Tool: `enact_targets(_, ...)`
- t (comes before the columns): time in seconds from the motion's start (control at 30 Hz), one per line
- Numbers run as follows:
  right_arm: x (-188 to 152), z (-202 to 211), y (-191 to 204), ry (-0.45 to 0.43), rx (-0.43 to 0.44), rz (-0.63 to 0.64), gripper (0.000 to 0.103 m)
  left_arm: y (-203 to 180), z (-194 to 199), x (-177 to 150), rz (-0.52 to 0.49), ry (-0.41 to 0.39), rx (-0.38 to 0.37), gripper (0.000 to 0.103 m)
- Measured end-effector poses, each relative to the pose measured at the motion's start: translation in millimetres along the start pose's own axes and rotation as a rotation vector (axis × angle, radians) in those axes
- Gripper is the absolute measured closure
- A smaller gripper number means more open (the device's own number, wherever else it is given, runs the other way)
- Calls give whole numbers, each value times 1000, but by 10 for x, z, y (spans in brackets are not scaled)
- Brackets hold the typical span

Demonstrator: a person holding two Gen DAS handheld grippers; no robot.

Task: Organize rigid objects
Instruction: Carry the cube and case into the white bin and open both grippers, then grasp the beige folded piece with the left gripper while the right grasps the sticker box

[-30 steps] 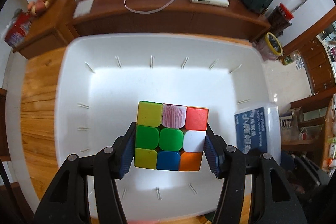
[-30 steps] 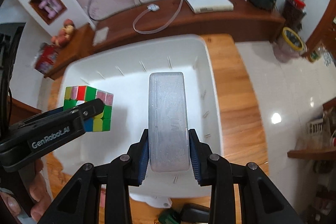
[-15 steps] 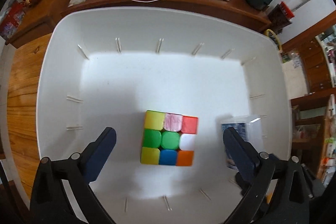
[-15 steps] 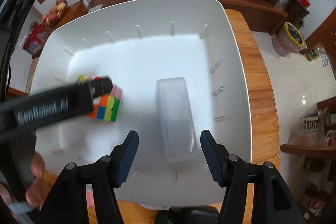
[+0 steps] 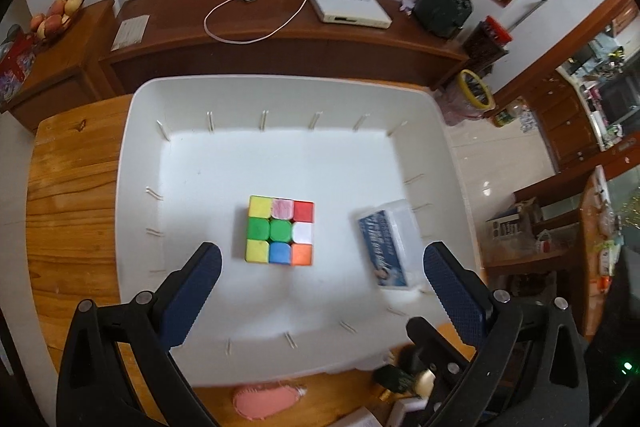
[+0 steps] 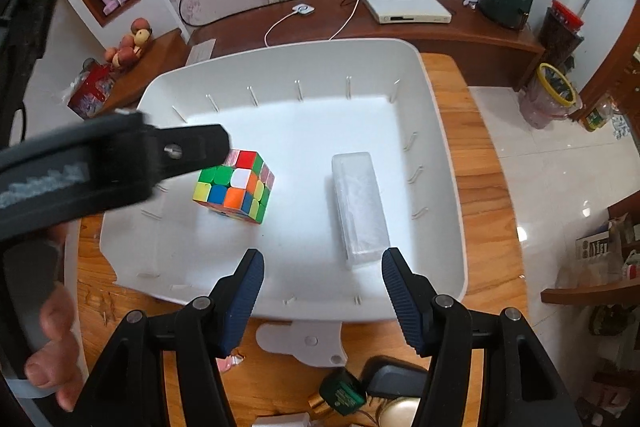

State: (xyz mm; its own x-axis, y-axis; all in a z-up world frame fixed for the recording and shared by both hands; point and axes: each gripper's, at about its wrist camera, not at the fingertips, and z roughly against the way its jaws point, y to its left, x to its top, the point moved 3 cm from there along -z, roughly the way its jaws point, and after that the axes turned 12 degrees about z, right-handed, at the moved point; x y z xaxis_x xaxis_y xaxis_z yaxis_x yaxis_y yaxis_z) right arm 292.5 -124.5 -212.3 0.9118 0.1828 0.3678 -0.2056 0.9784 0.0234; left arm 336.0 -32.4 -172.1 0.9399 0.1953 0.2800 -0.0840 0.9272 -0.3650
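Now the puzzle cube sits mid-floor in the white bin, with the clear plastic case apart near its right wall. Both the left gripper and right gripper hang spread and empty. Lifting them straight up, clear of the rim, should avoid nudging either item.

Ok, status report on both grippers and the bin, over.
Left gripper open, right gripper open. Puzzle cube and clear box in white bin. Nothing blocking.

cube in bin | box right of cube, apart
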Motion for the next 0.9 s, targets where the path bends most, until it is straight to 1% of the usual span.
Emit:
enact_targets(0.23,-161,338,18,-48,29,-28,41,-116,410,-162,-43,-47,-40,2)
enact_targets(0.4,-333,611,53,-78,60,-20,41,-172,729,-371,-48,-86,-51,2)
enact_targets(0.5,-458,785,68,-92,77,-1,41,-184,885,-523,-33,-111,-63,2)
enact_targets(0.63,-652,1023,42,-107,90,22,40,-236,1050,-775,-19,-144,-38,2)
enact_targets(0.7,-775,1161,-5,-119,96,33,38,-268,1108,-924,-21,-154,-17,2)
enact_targets(0.77,-882,1307,-55,-144,94,36,29,-307,1170,-1078,-26,-164,-10,2)
enact_targets(0.9,-1119,1594,-159,-204,102,40,28,-322,1271,-1348,-30,-184,9,2)
